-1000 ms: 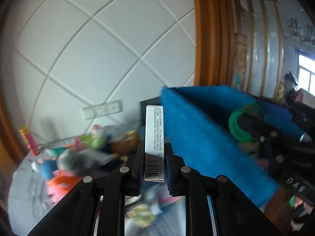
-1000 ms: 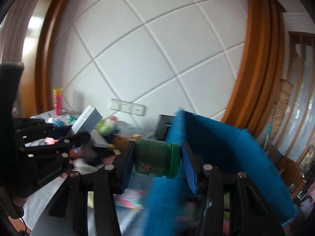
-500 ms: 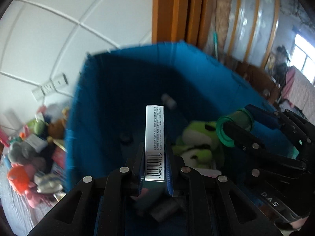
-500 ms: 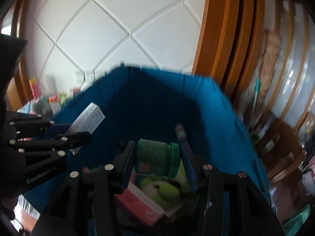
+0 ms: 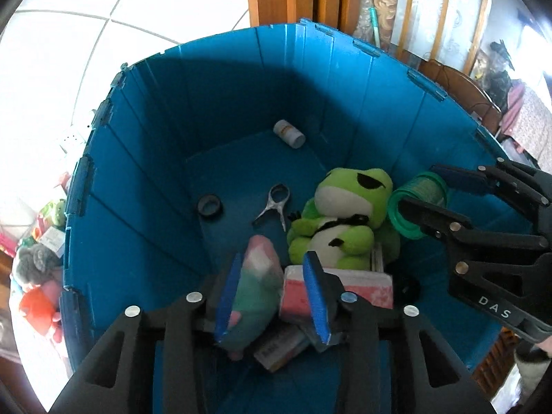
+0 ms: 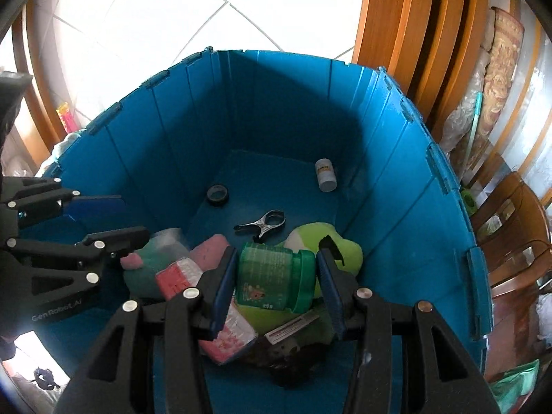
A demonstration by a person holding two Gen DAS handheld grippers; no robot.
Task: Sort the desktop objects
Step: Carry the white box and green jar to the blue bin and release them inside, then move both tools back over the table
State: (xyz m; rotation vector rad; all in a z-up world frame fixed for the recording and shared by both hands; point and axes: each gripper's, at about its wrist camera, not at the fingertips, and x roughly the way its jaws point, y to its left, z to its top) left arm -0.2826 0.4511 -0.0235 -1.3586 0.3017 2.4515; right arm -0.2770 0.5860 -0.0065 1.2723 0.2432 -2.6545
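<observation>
Looking down into a deep blue bin [image 5: 145, 179]. The left hand-held gripper [image 5: 272, 293] hangs over it, blue pads apart, nothing between them. Below lie a green frog plush [image 5: 341, 220], metal clippers [image 5: 274, 203], a tape roll [image 5: 209, 206] and a small white bottle [image 5: 289, 133]. At right, the right hand-held gripper [image 5: 422, 193] clamps a green jar [image 5: 414, 208].

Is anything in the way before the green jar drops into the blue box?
No lid or barrier shows. The right gripper holds the green jar inside the blue bin, over the frog plush and pink packets, where it would likely land.
</observation>
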